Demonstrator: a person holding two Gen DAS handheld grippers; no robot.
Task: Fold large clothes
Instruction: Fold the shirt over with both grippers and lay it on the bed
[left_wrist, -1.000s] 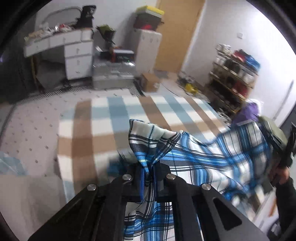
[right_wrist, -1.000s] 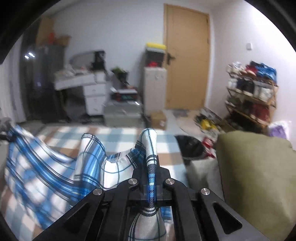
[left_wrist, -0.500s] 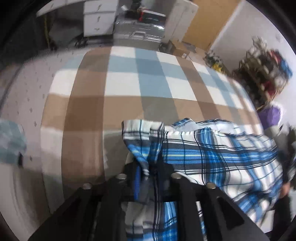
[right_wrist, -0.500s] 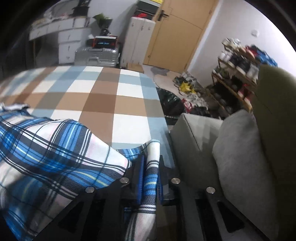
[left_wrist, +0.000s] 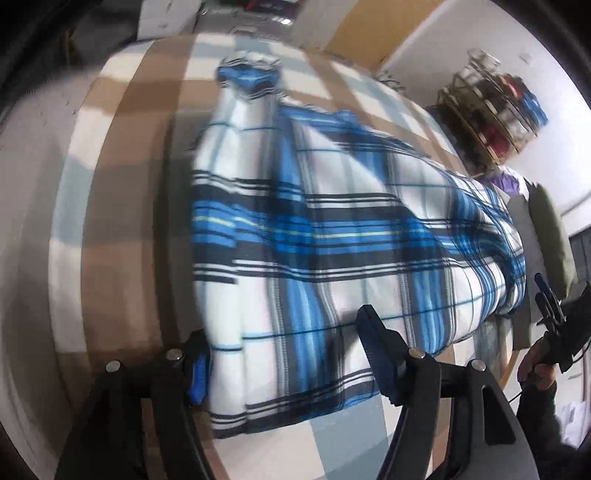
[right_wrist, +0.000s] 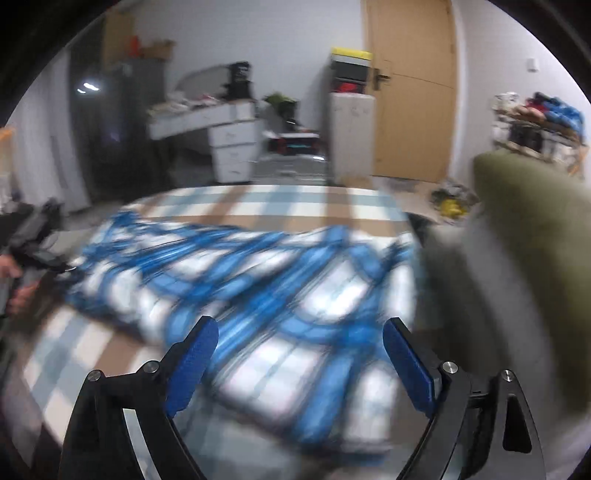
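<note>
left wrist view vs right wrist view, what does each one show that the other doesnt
Only the left wrist view shows the right gripper, open at the far edge.

Only the right wrist view shows the door, the white drawers and the green cushion, plus part of the left gripper, too blurred to read.

Both show the blue plaid shirt lying flat on the checked blanket, a shoe rack, and their own gripper open.

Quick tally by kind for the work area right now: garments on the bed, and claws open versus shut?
Plaid garments on the checked bedspread: 1, the blue plaid shirt
Open claws: 2, left claw and right claw
Shut claws: 0
Total: 3
</note>
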